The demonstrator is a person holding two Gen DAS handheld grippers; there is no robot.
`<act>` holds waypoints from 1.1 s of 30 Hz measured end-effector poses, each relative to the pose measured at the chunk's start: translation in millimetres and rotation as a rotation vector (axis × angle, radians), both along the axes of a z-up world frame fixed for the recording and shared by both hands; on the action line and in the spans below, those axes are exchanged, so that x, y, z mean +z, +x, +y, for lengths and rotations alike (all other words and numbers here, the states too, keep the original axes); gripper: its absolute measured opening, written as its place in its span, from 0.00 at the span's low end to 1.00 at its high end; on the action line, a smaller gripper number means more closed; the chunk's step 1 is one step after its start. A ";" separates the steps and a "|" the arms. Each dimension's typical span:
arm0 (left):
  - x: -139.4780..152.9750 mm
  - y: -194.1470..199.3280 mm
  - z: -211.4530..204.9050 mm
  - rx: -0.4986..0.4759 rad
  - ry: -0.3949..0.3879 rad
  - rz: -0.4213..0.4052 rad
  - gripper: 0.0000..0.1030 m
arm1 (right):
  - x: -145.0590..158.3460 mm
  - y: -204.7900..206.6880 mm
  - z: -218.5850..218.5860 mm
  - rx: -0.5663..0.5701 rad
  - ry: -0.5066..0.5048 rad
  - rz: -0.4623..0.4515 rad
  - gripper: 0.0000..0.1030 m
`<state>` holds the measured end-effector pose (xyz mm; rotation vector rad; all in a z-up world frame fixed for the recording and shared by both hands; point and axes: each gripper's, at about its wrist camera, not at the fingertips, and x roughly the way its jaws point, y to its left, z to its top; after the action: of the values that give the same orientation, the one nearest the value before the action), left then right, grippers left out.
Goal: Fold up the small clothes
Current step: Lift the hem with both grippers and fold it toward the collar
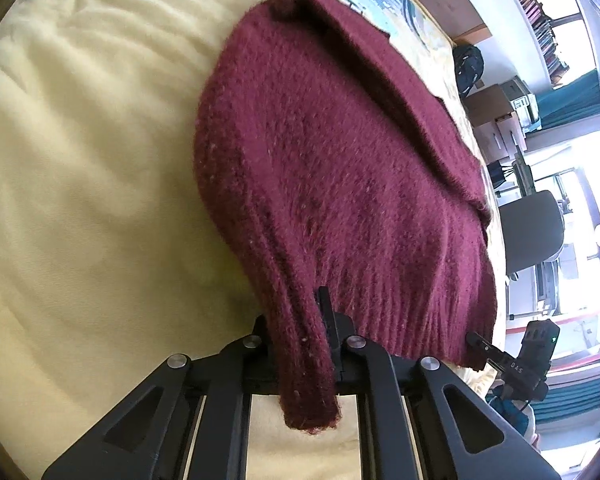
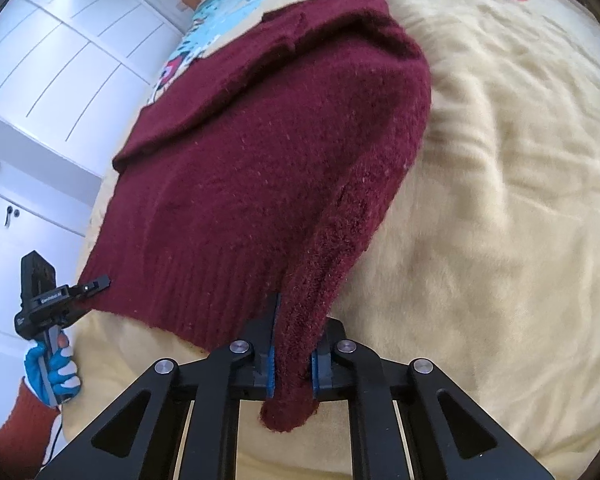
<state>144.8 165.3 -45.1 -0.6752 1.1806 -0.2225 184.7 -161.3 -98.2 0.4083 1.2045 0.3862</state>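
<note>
Sweater (image 1: pixel 340 168) lay mid-frame on the yellow bed cover (image 1: pixel 80 160); left gripper (image 1: pixel 312 344) and right gripper (image 2: pixel 294 356) each pinched a hem corner. Chair (image 1: pixel 532 232) and boxes (image 1: pixel 496 116) stood at right.

One maroon knitted sweater (image 1: pixel 340 168) lies on one pale yellow blanket (image 1: pixel 80 160). Two grippers are at work: the left gripper (image 1: pixel 324 344) and the right gripper (image 2: pixel 294 344) (each bites its own corner of the hem). One gloved hand (image 2: pixel 56 372) shows. There is one grey chair (image 1: pixel 532 232) and perhaps three cardboard boxes (image 1: pixel 496 120), blurred at the edge.
</note>
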 end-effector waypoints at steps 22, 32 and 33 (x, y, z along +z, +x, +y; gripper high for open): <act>121.3 80.9 11.5 -0.018 -0.013 -0.260 0.08 | 124.6 74.0 -20.2 -0.095 0.069 -0.279 0.11; 133.0 165.5 18.2 -0.002 0.019 -0.295 0.08 | 137.0 153.1 -28.3 -0.190 0.092 -0.310 0.10; 129.7 176.4 16.8 -0.002 0.026 -0.289 0.08 | 134.9 161.8 -29.0 -0.199 0.086 -0.303 0.10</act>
<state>321.2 182.1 84.6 -0.5972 0.9062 -0.2957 346.5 -190.3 36.6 0.5196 0.8458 0.3158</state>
